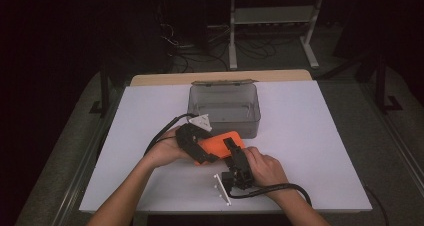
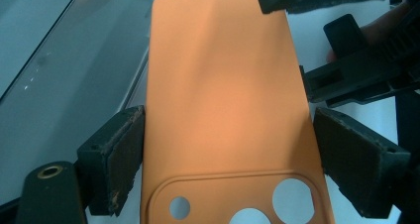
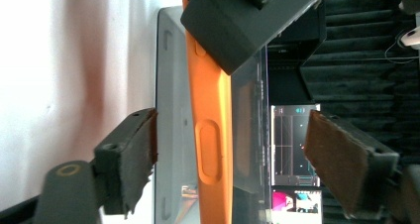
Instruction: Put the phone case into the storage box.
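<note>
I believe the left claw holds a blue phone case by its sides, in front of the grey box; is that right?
Not quite: the phone case is orange, not blue, as the left gripper view shows. The left claw does hold it by its sides, in front of the grey box.

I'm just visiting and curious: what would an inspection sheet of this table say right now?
Surface: white table, bare apart from the items below.
Job's things: orange phone case held above the table; grey clear box behind it, lid open.
Clutter: nothing seen.
Claws: left claw clamped across the case's width near the camera holes; right claw straddles the case's edge, pads not yet touching.
Cables: a black cable trails from the left claw, another from the right.
Surroundings: dark room, white shelf frame and floor wiring behind.
</note>
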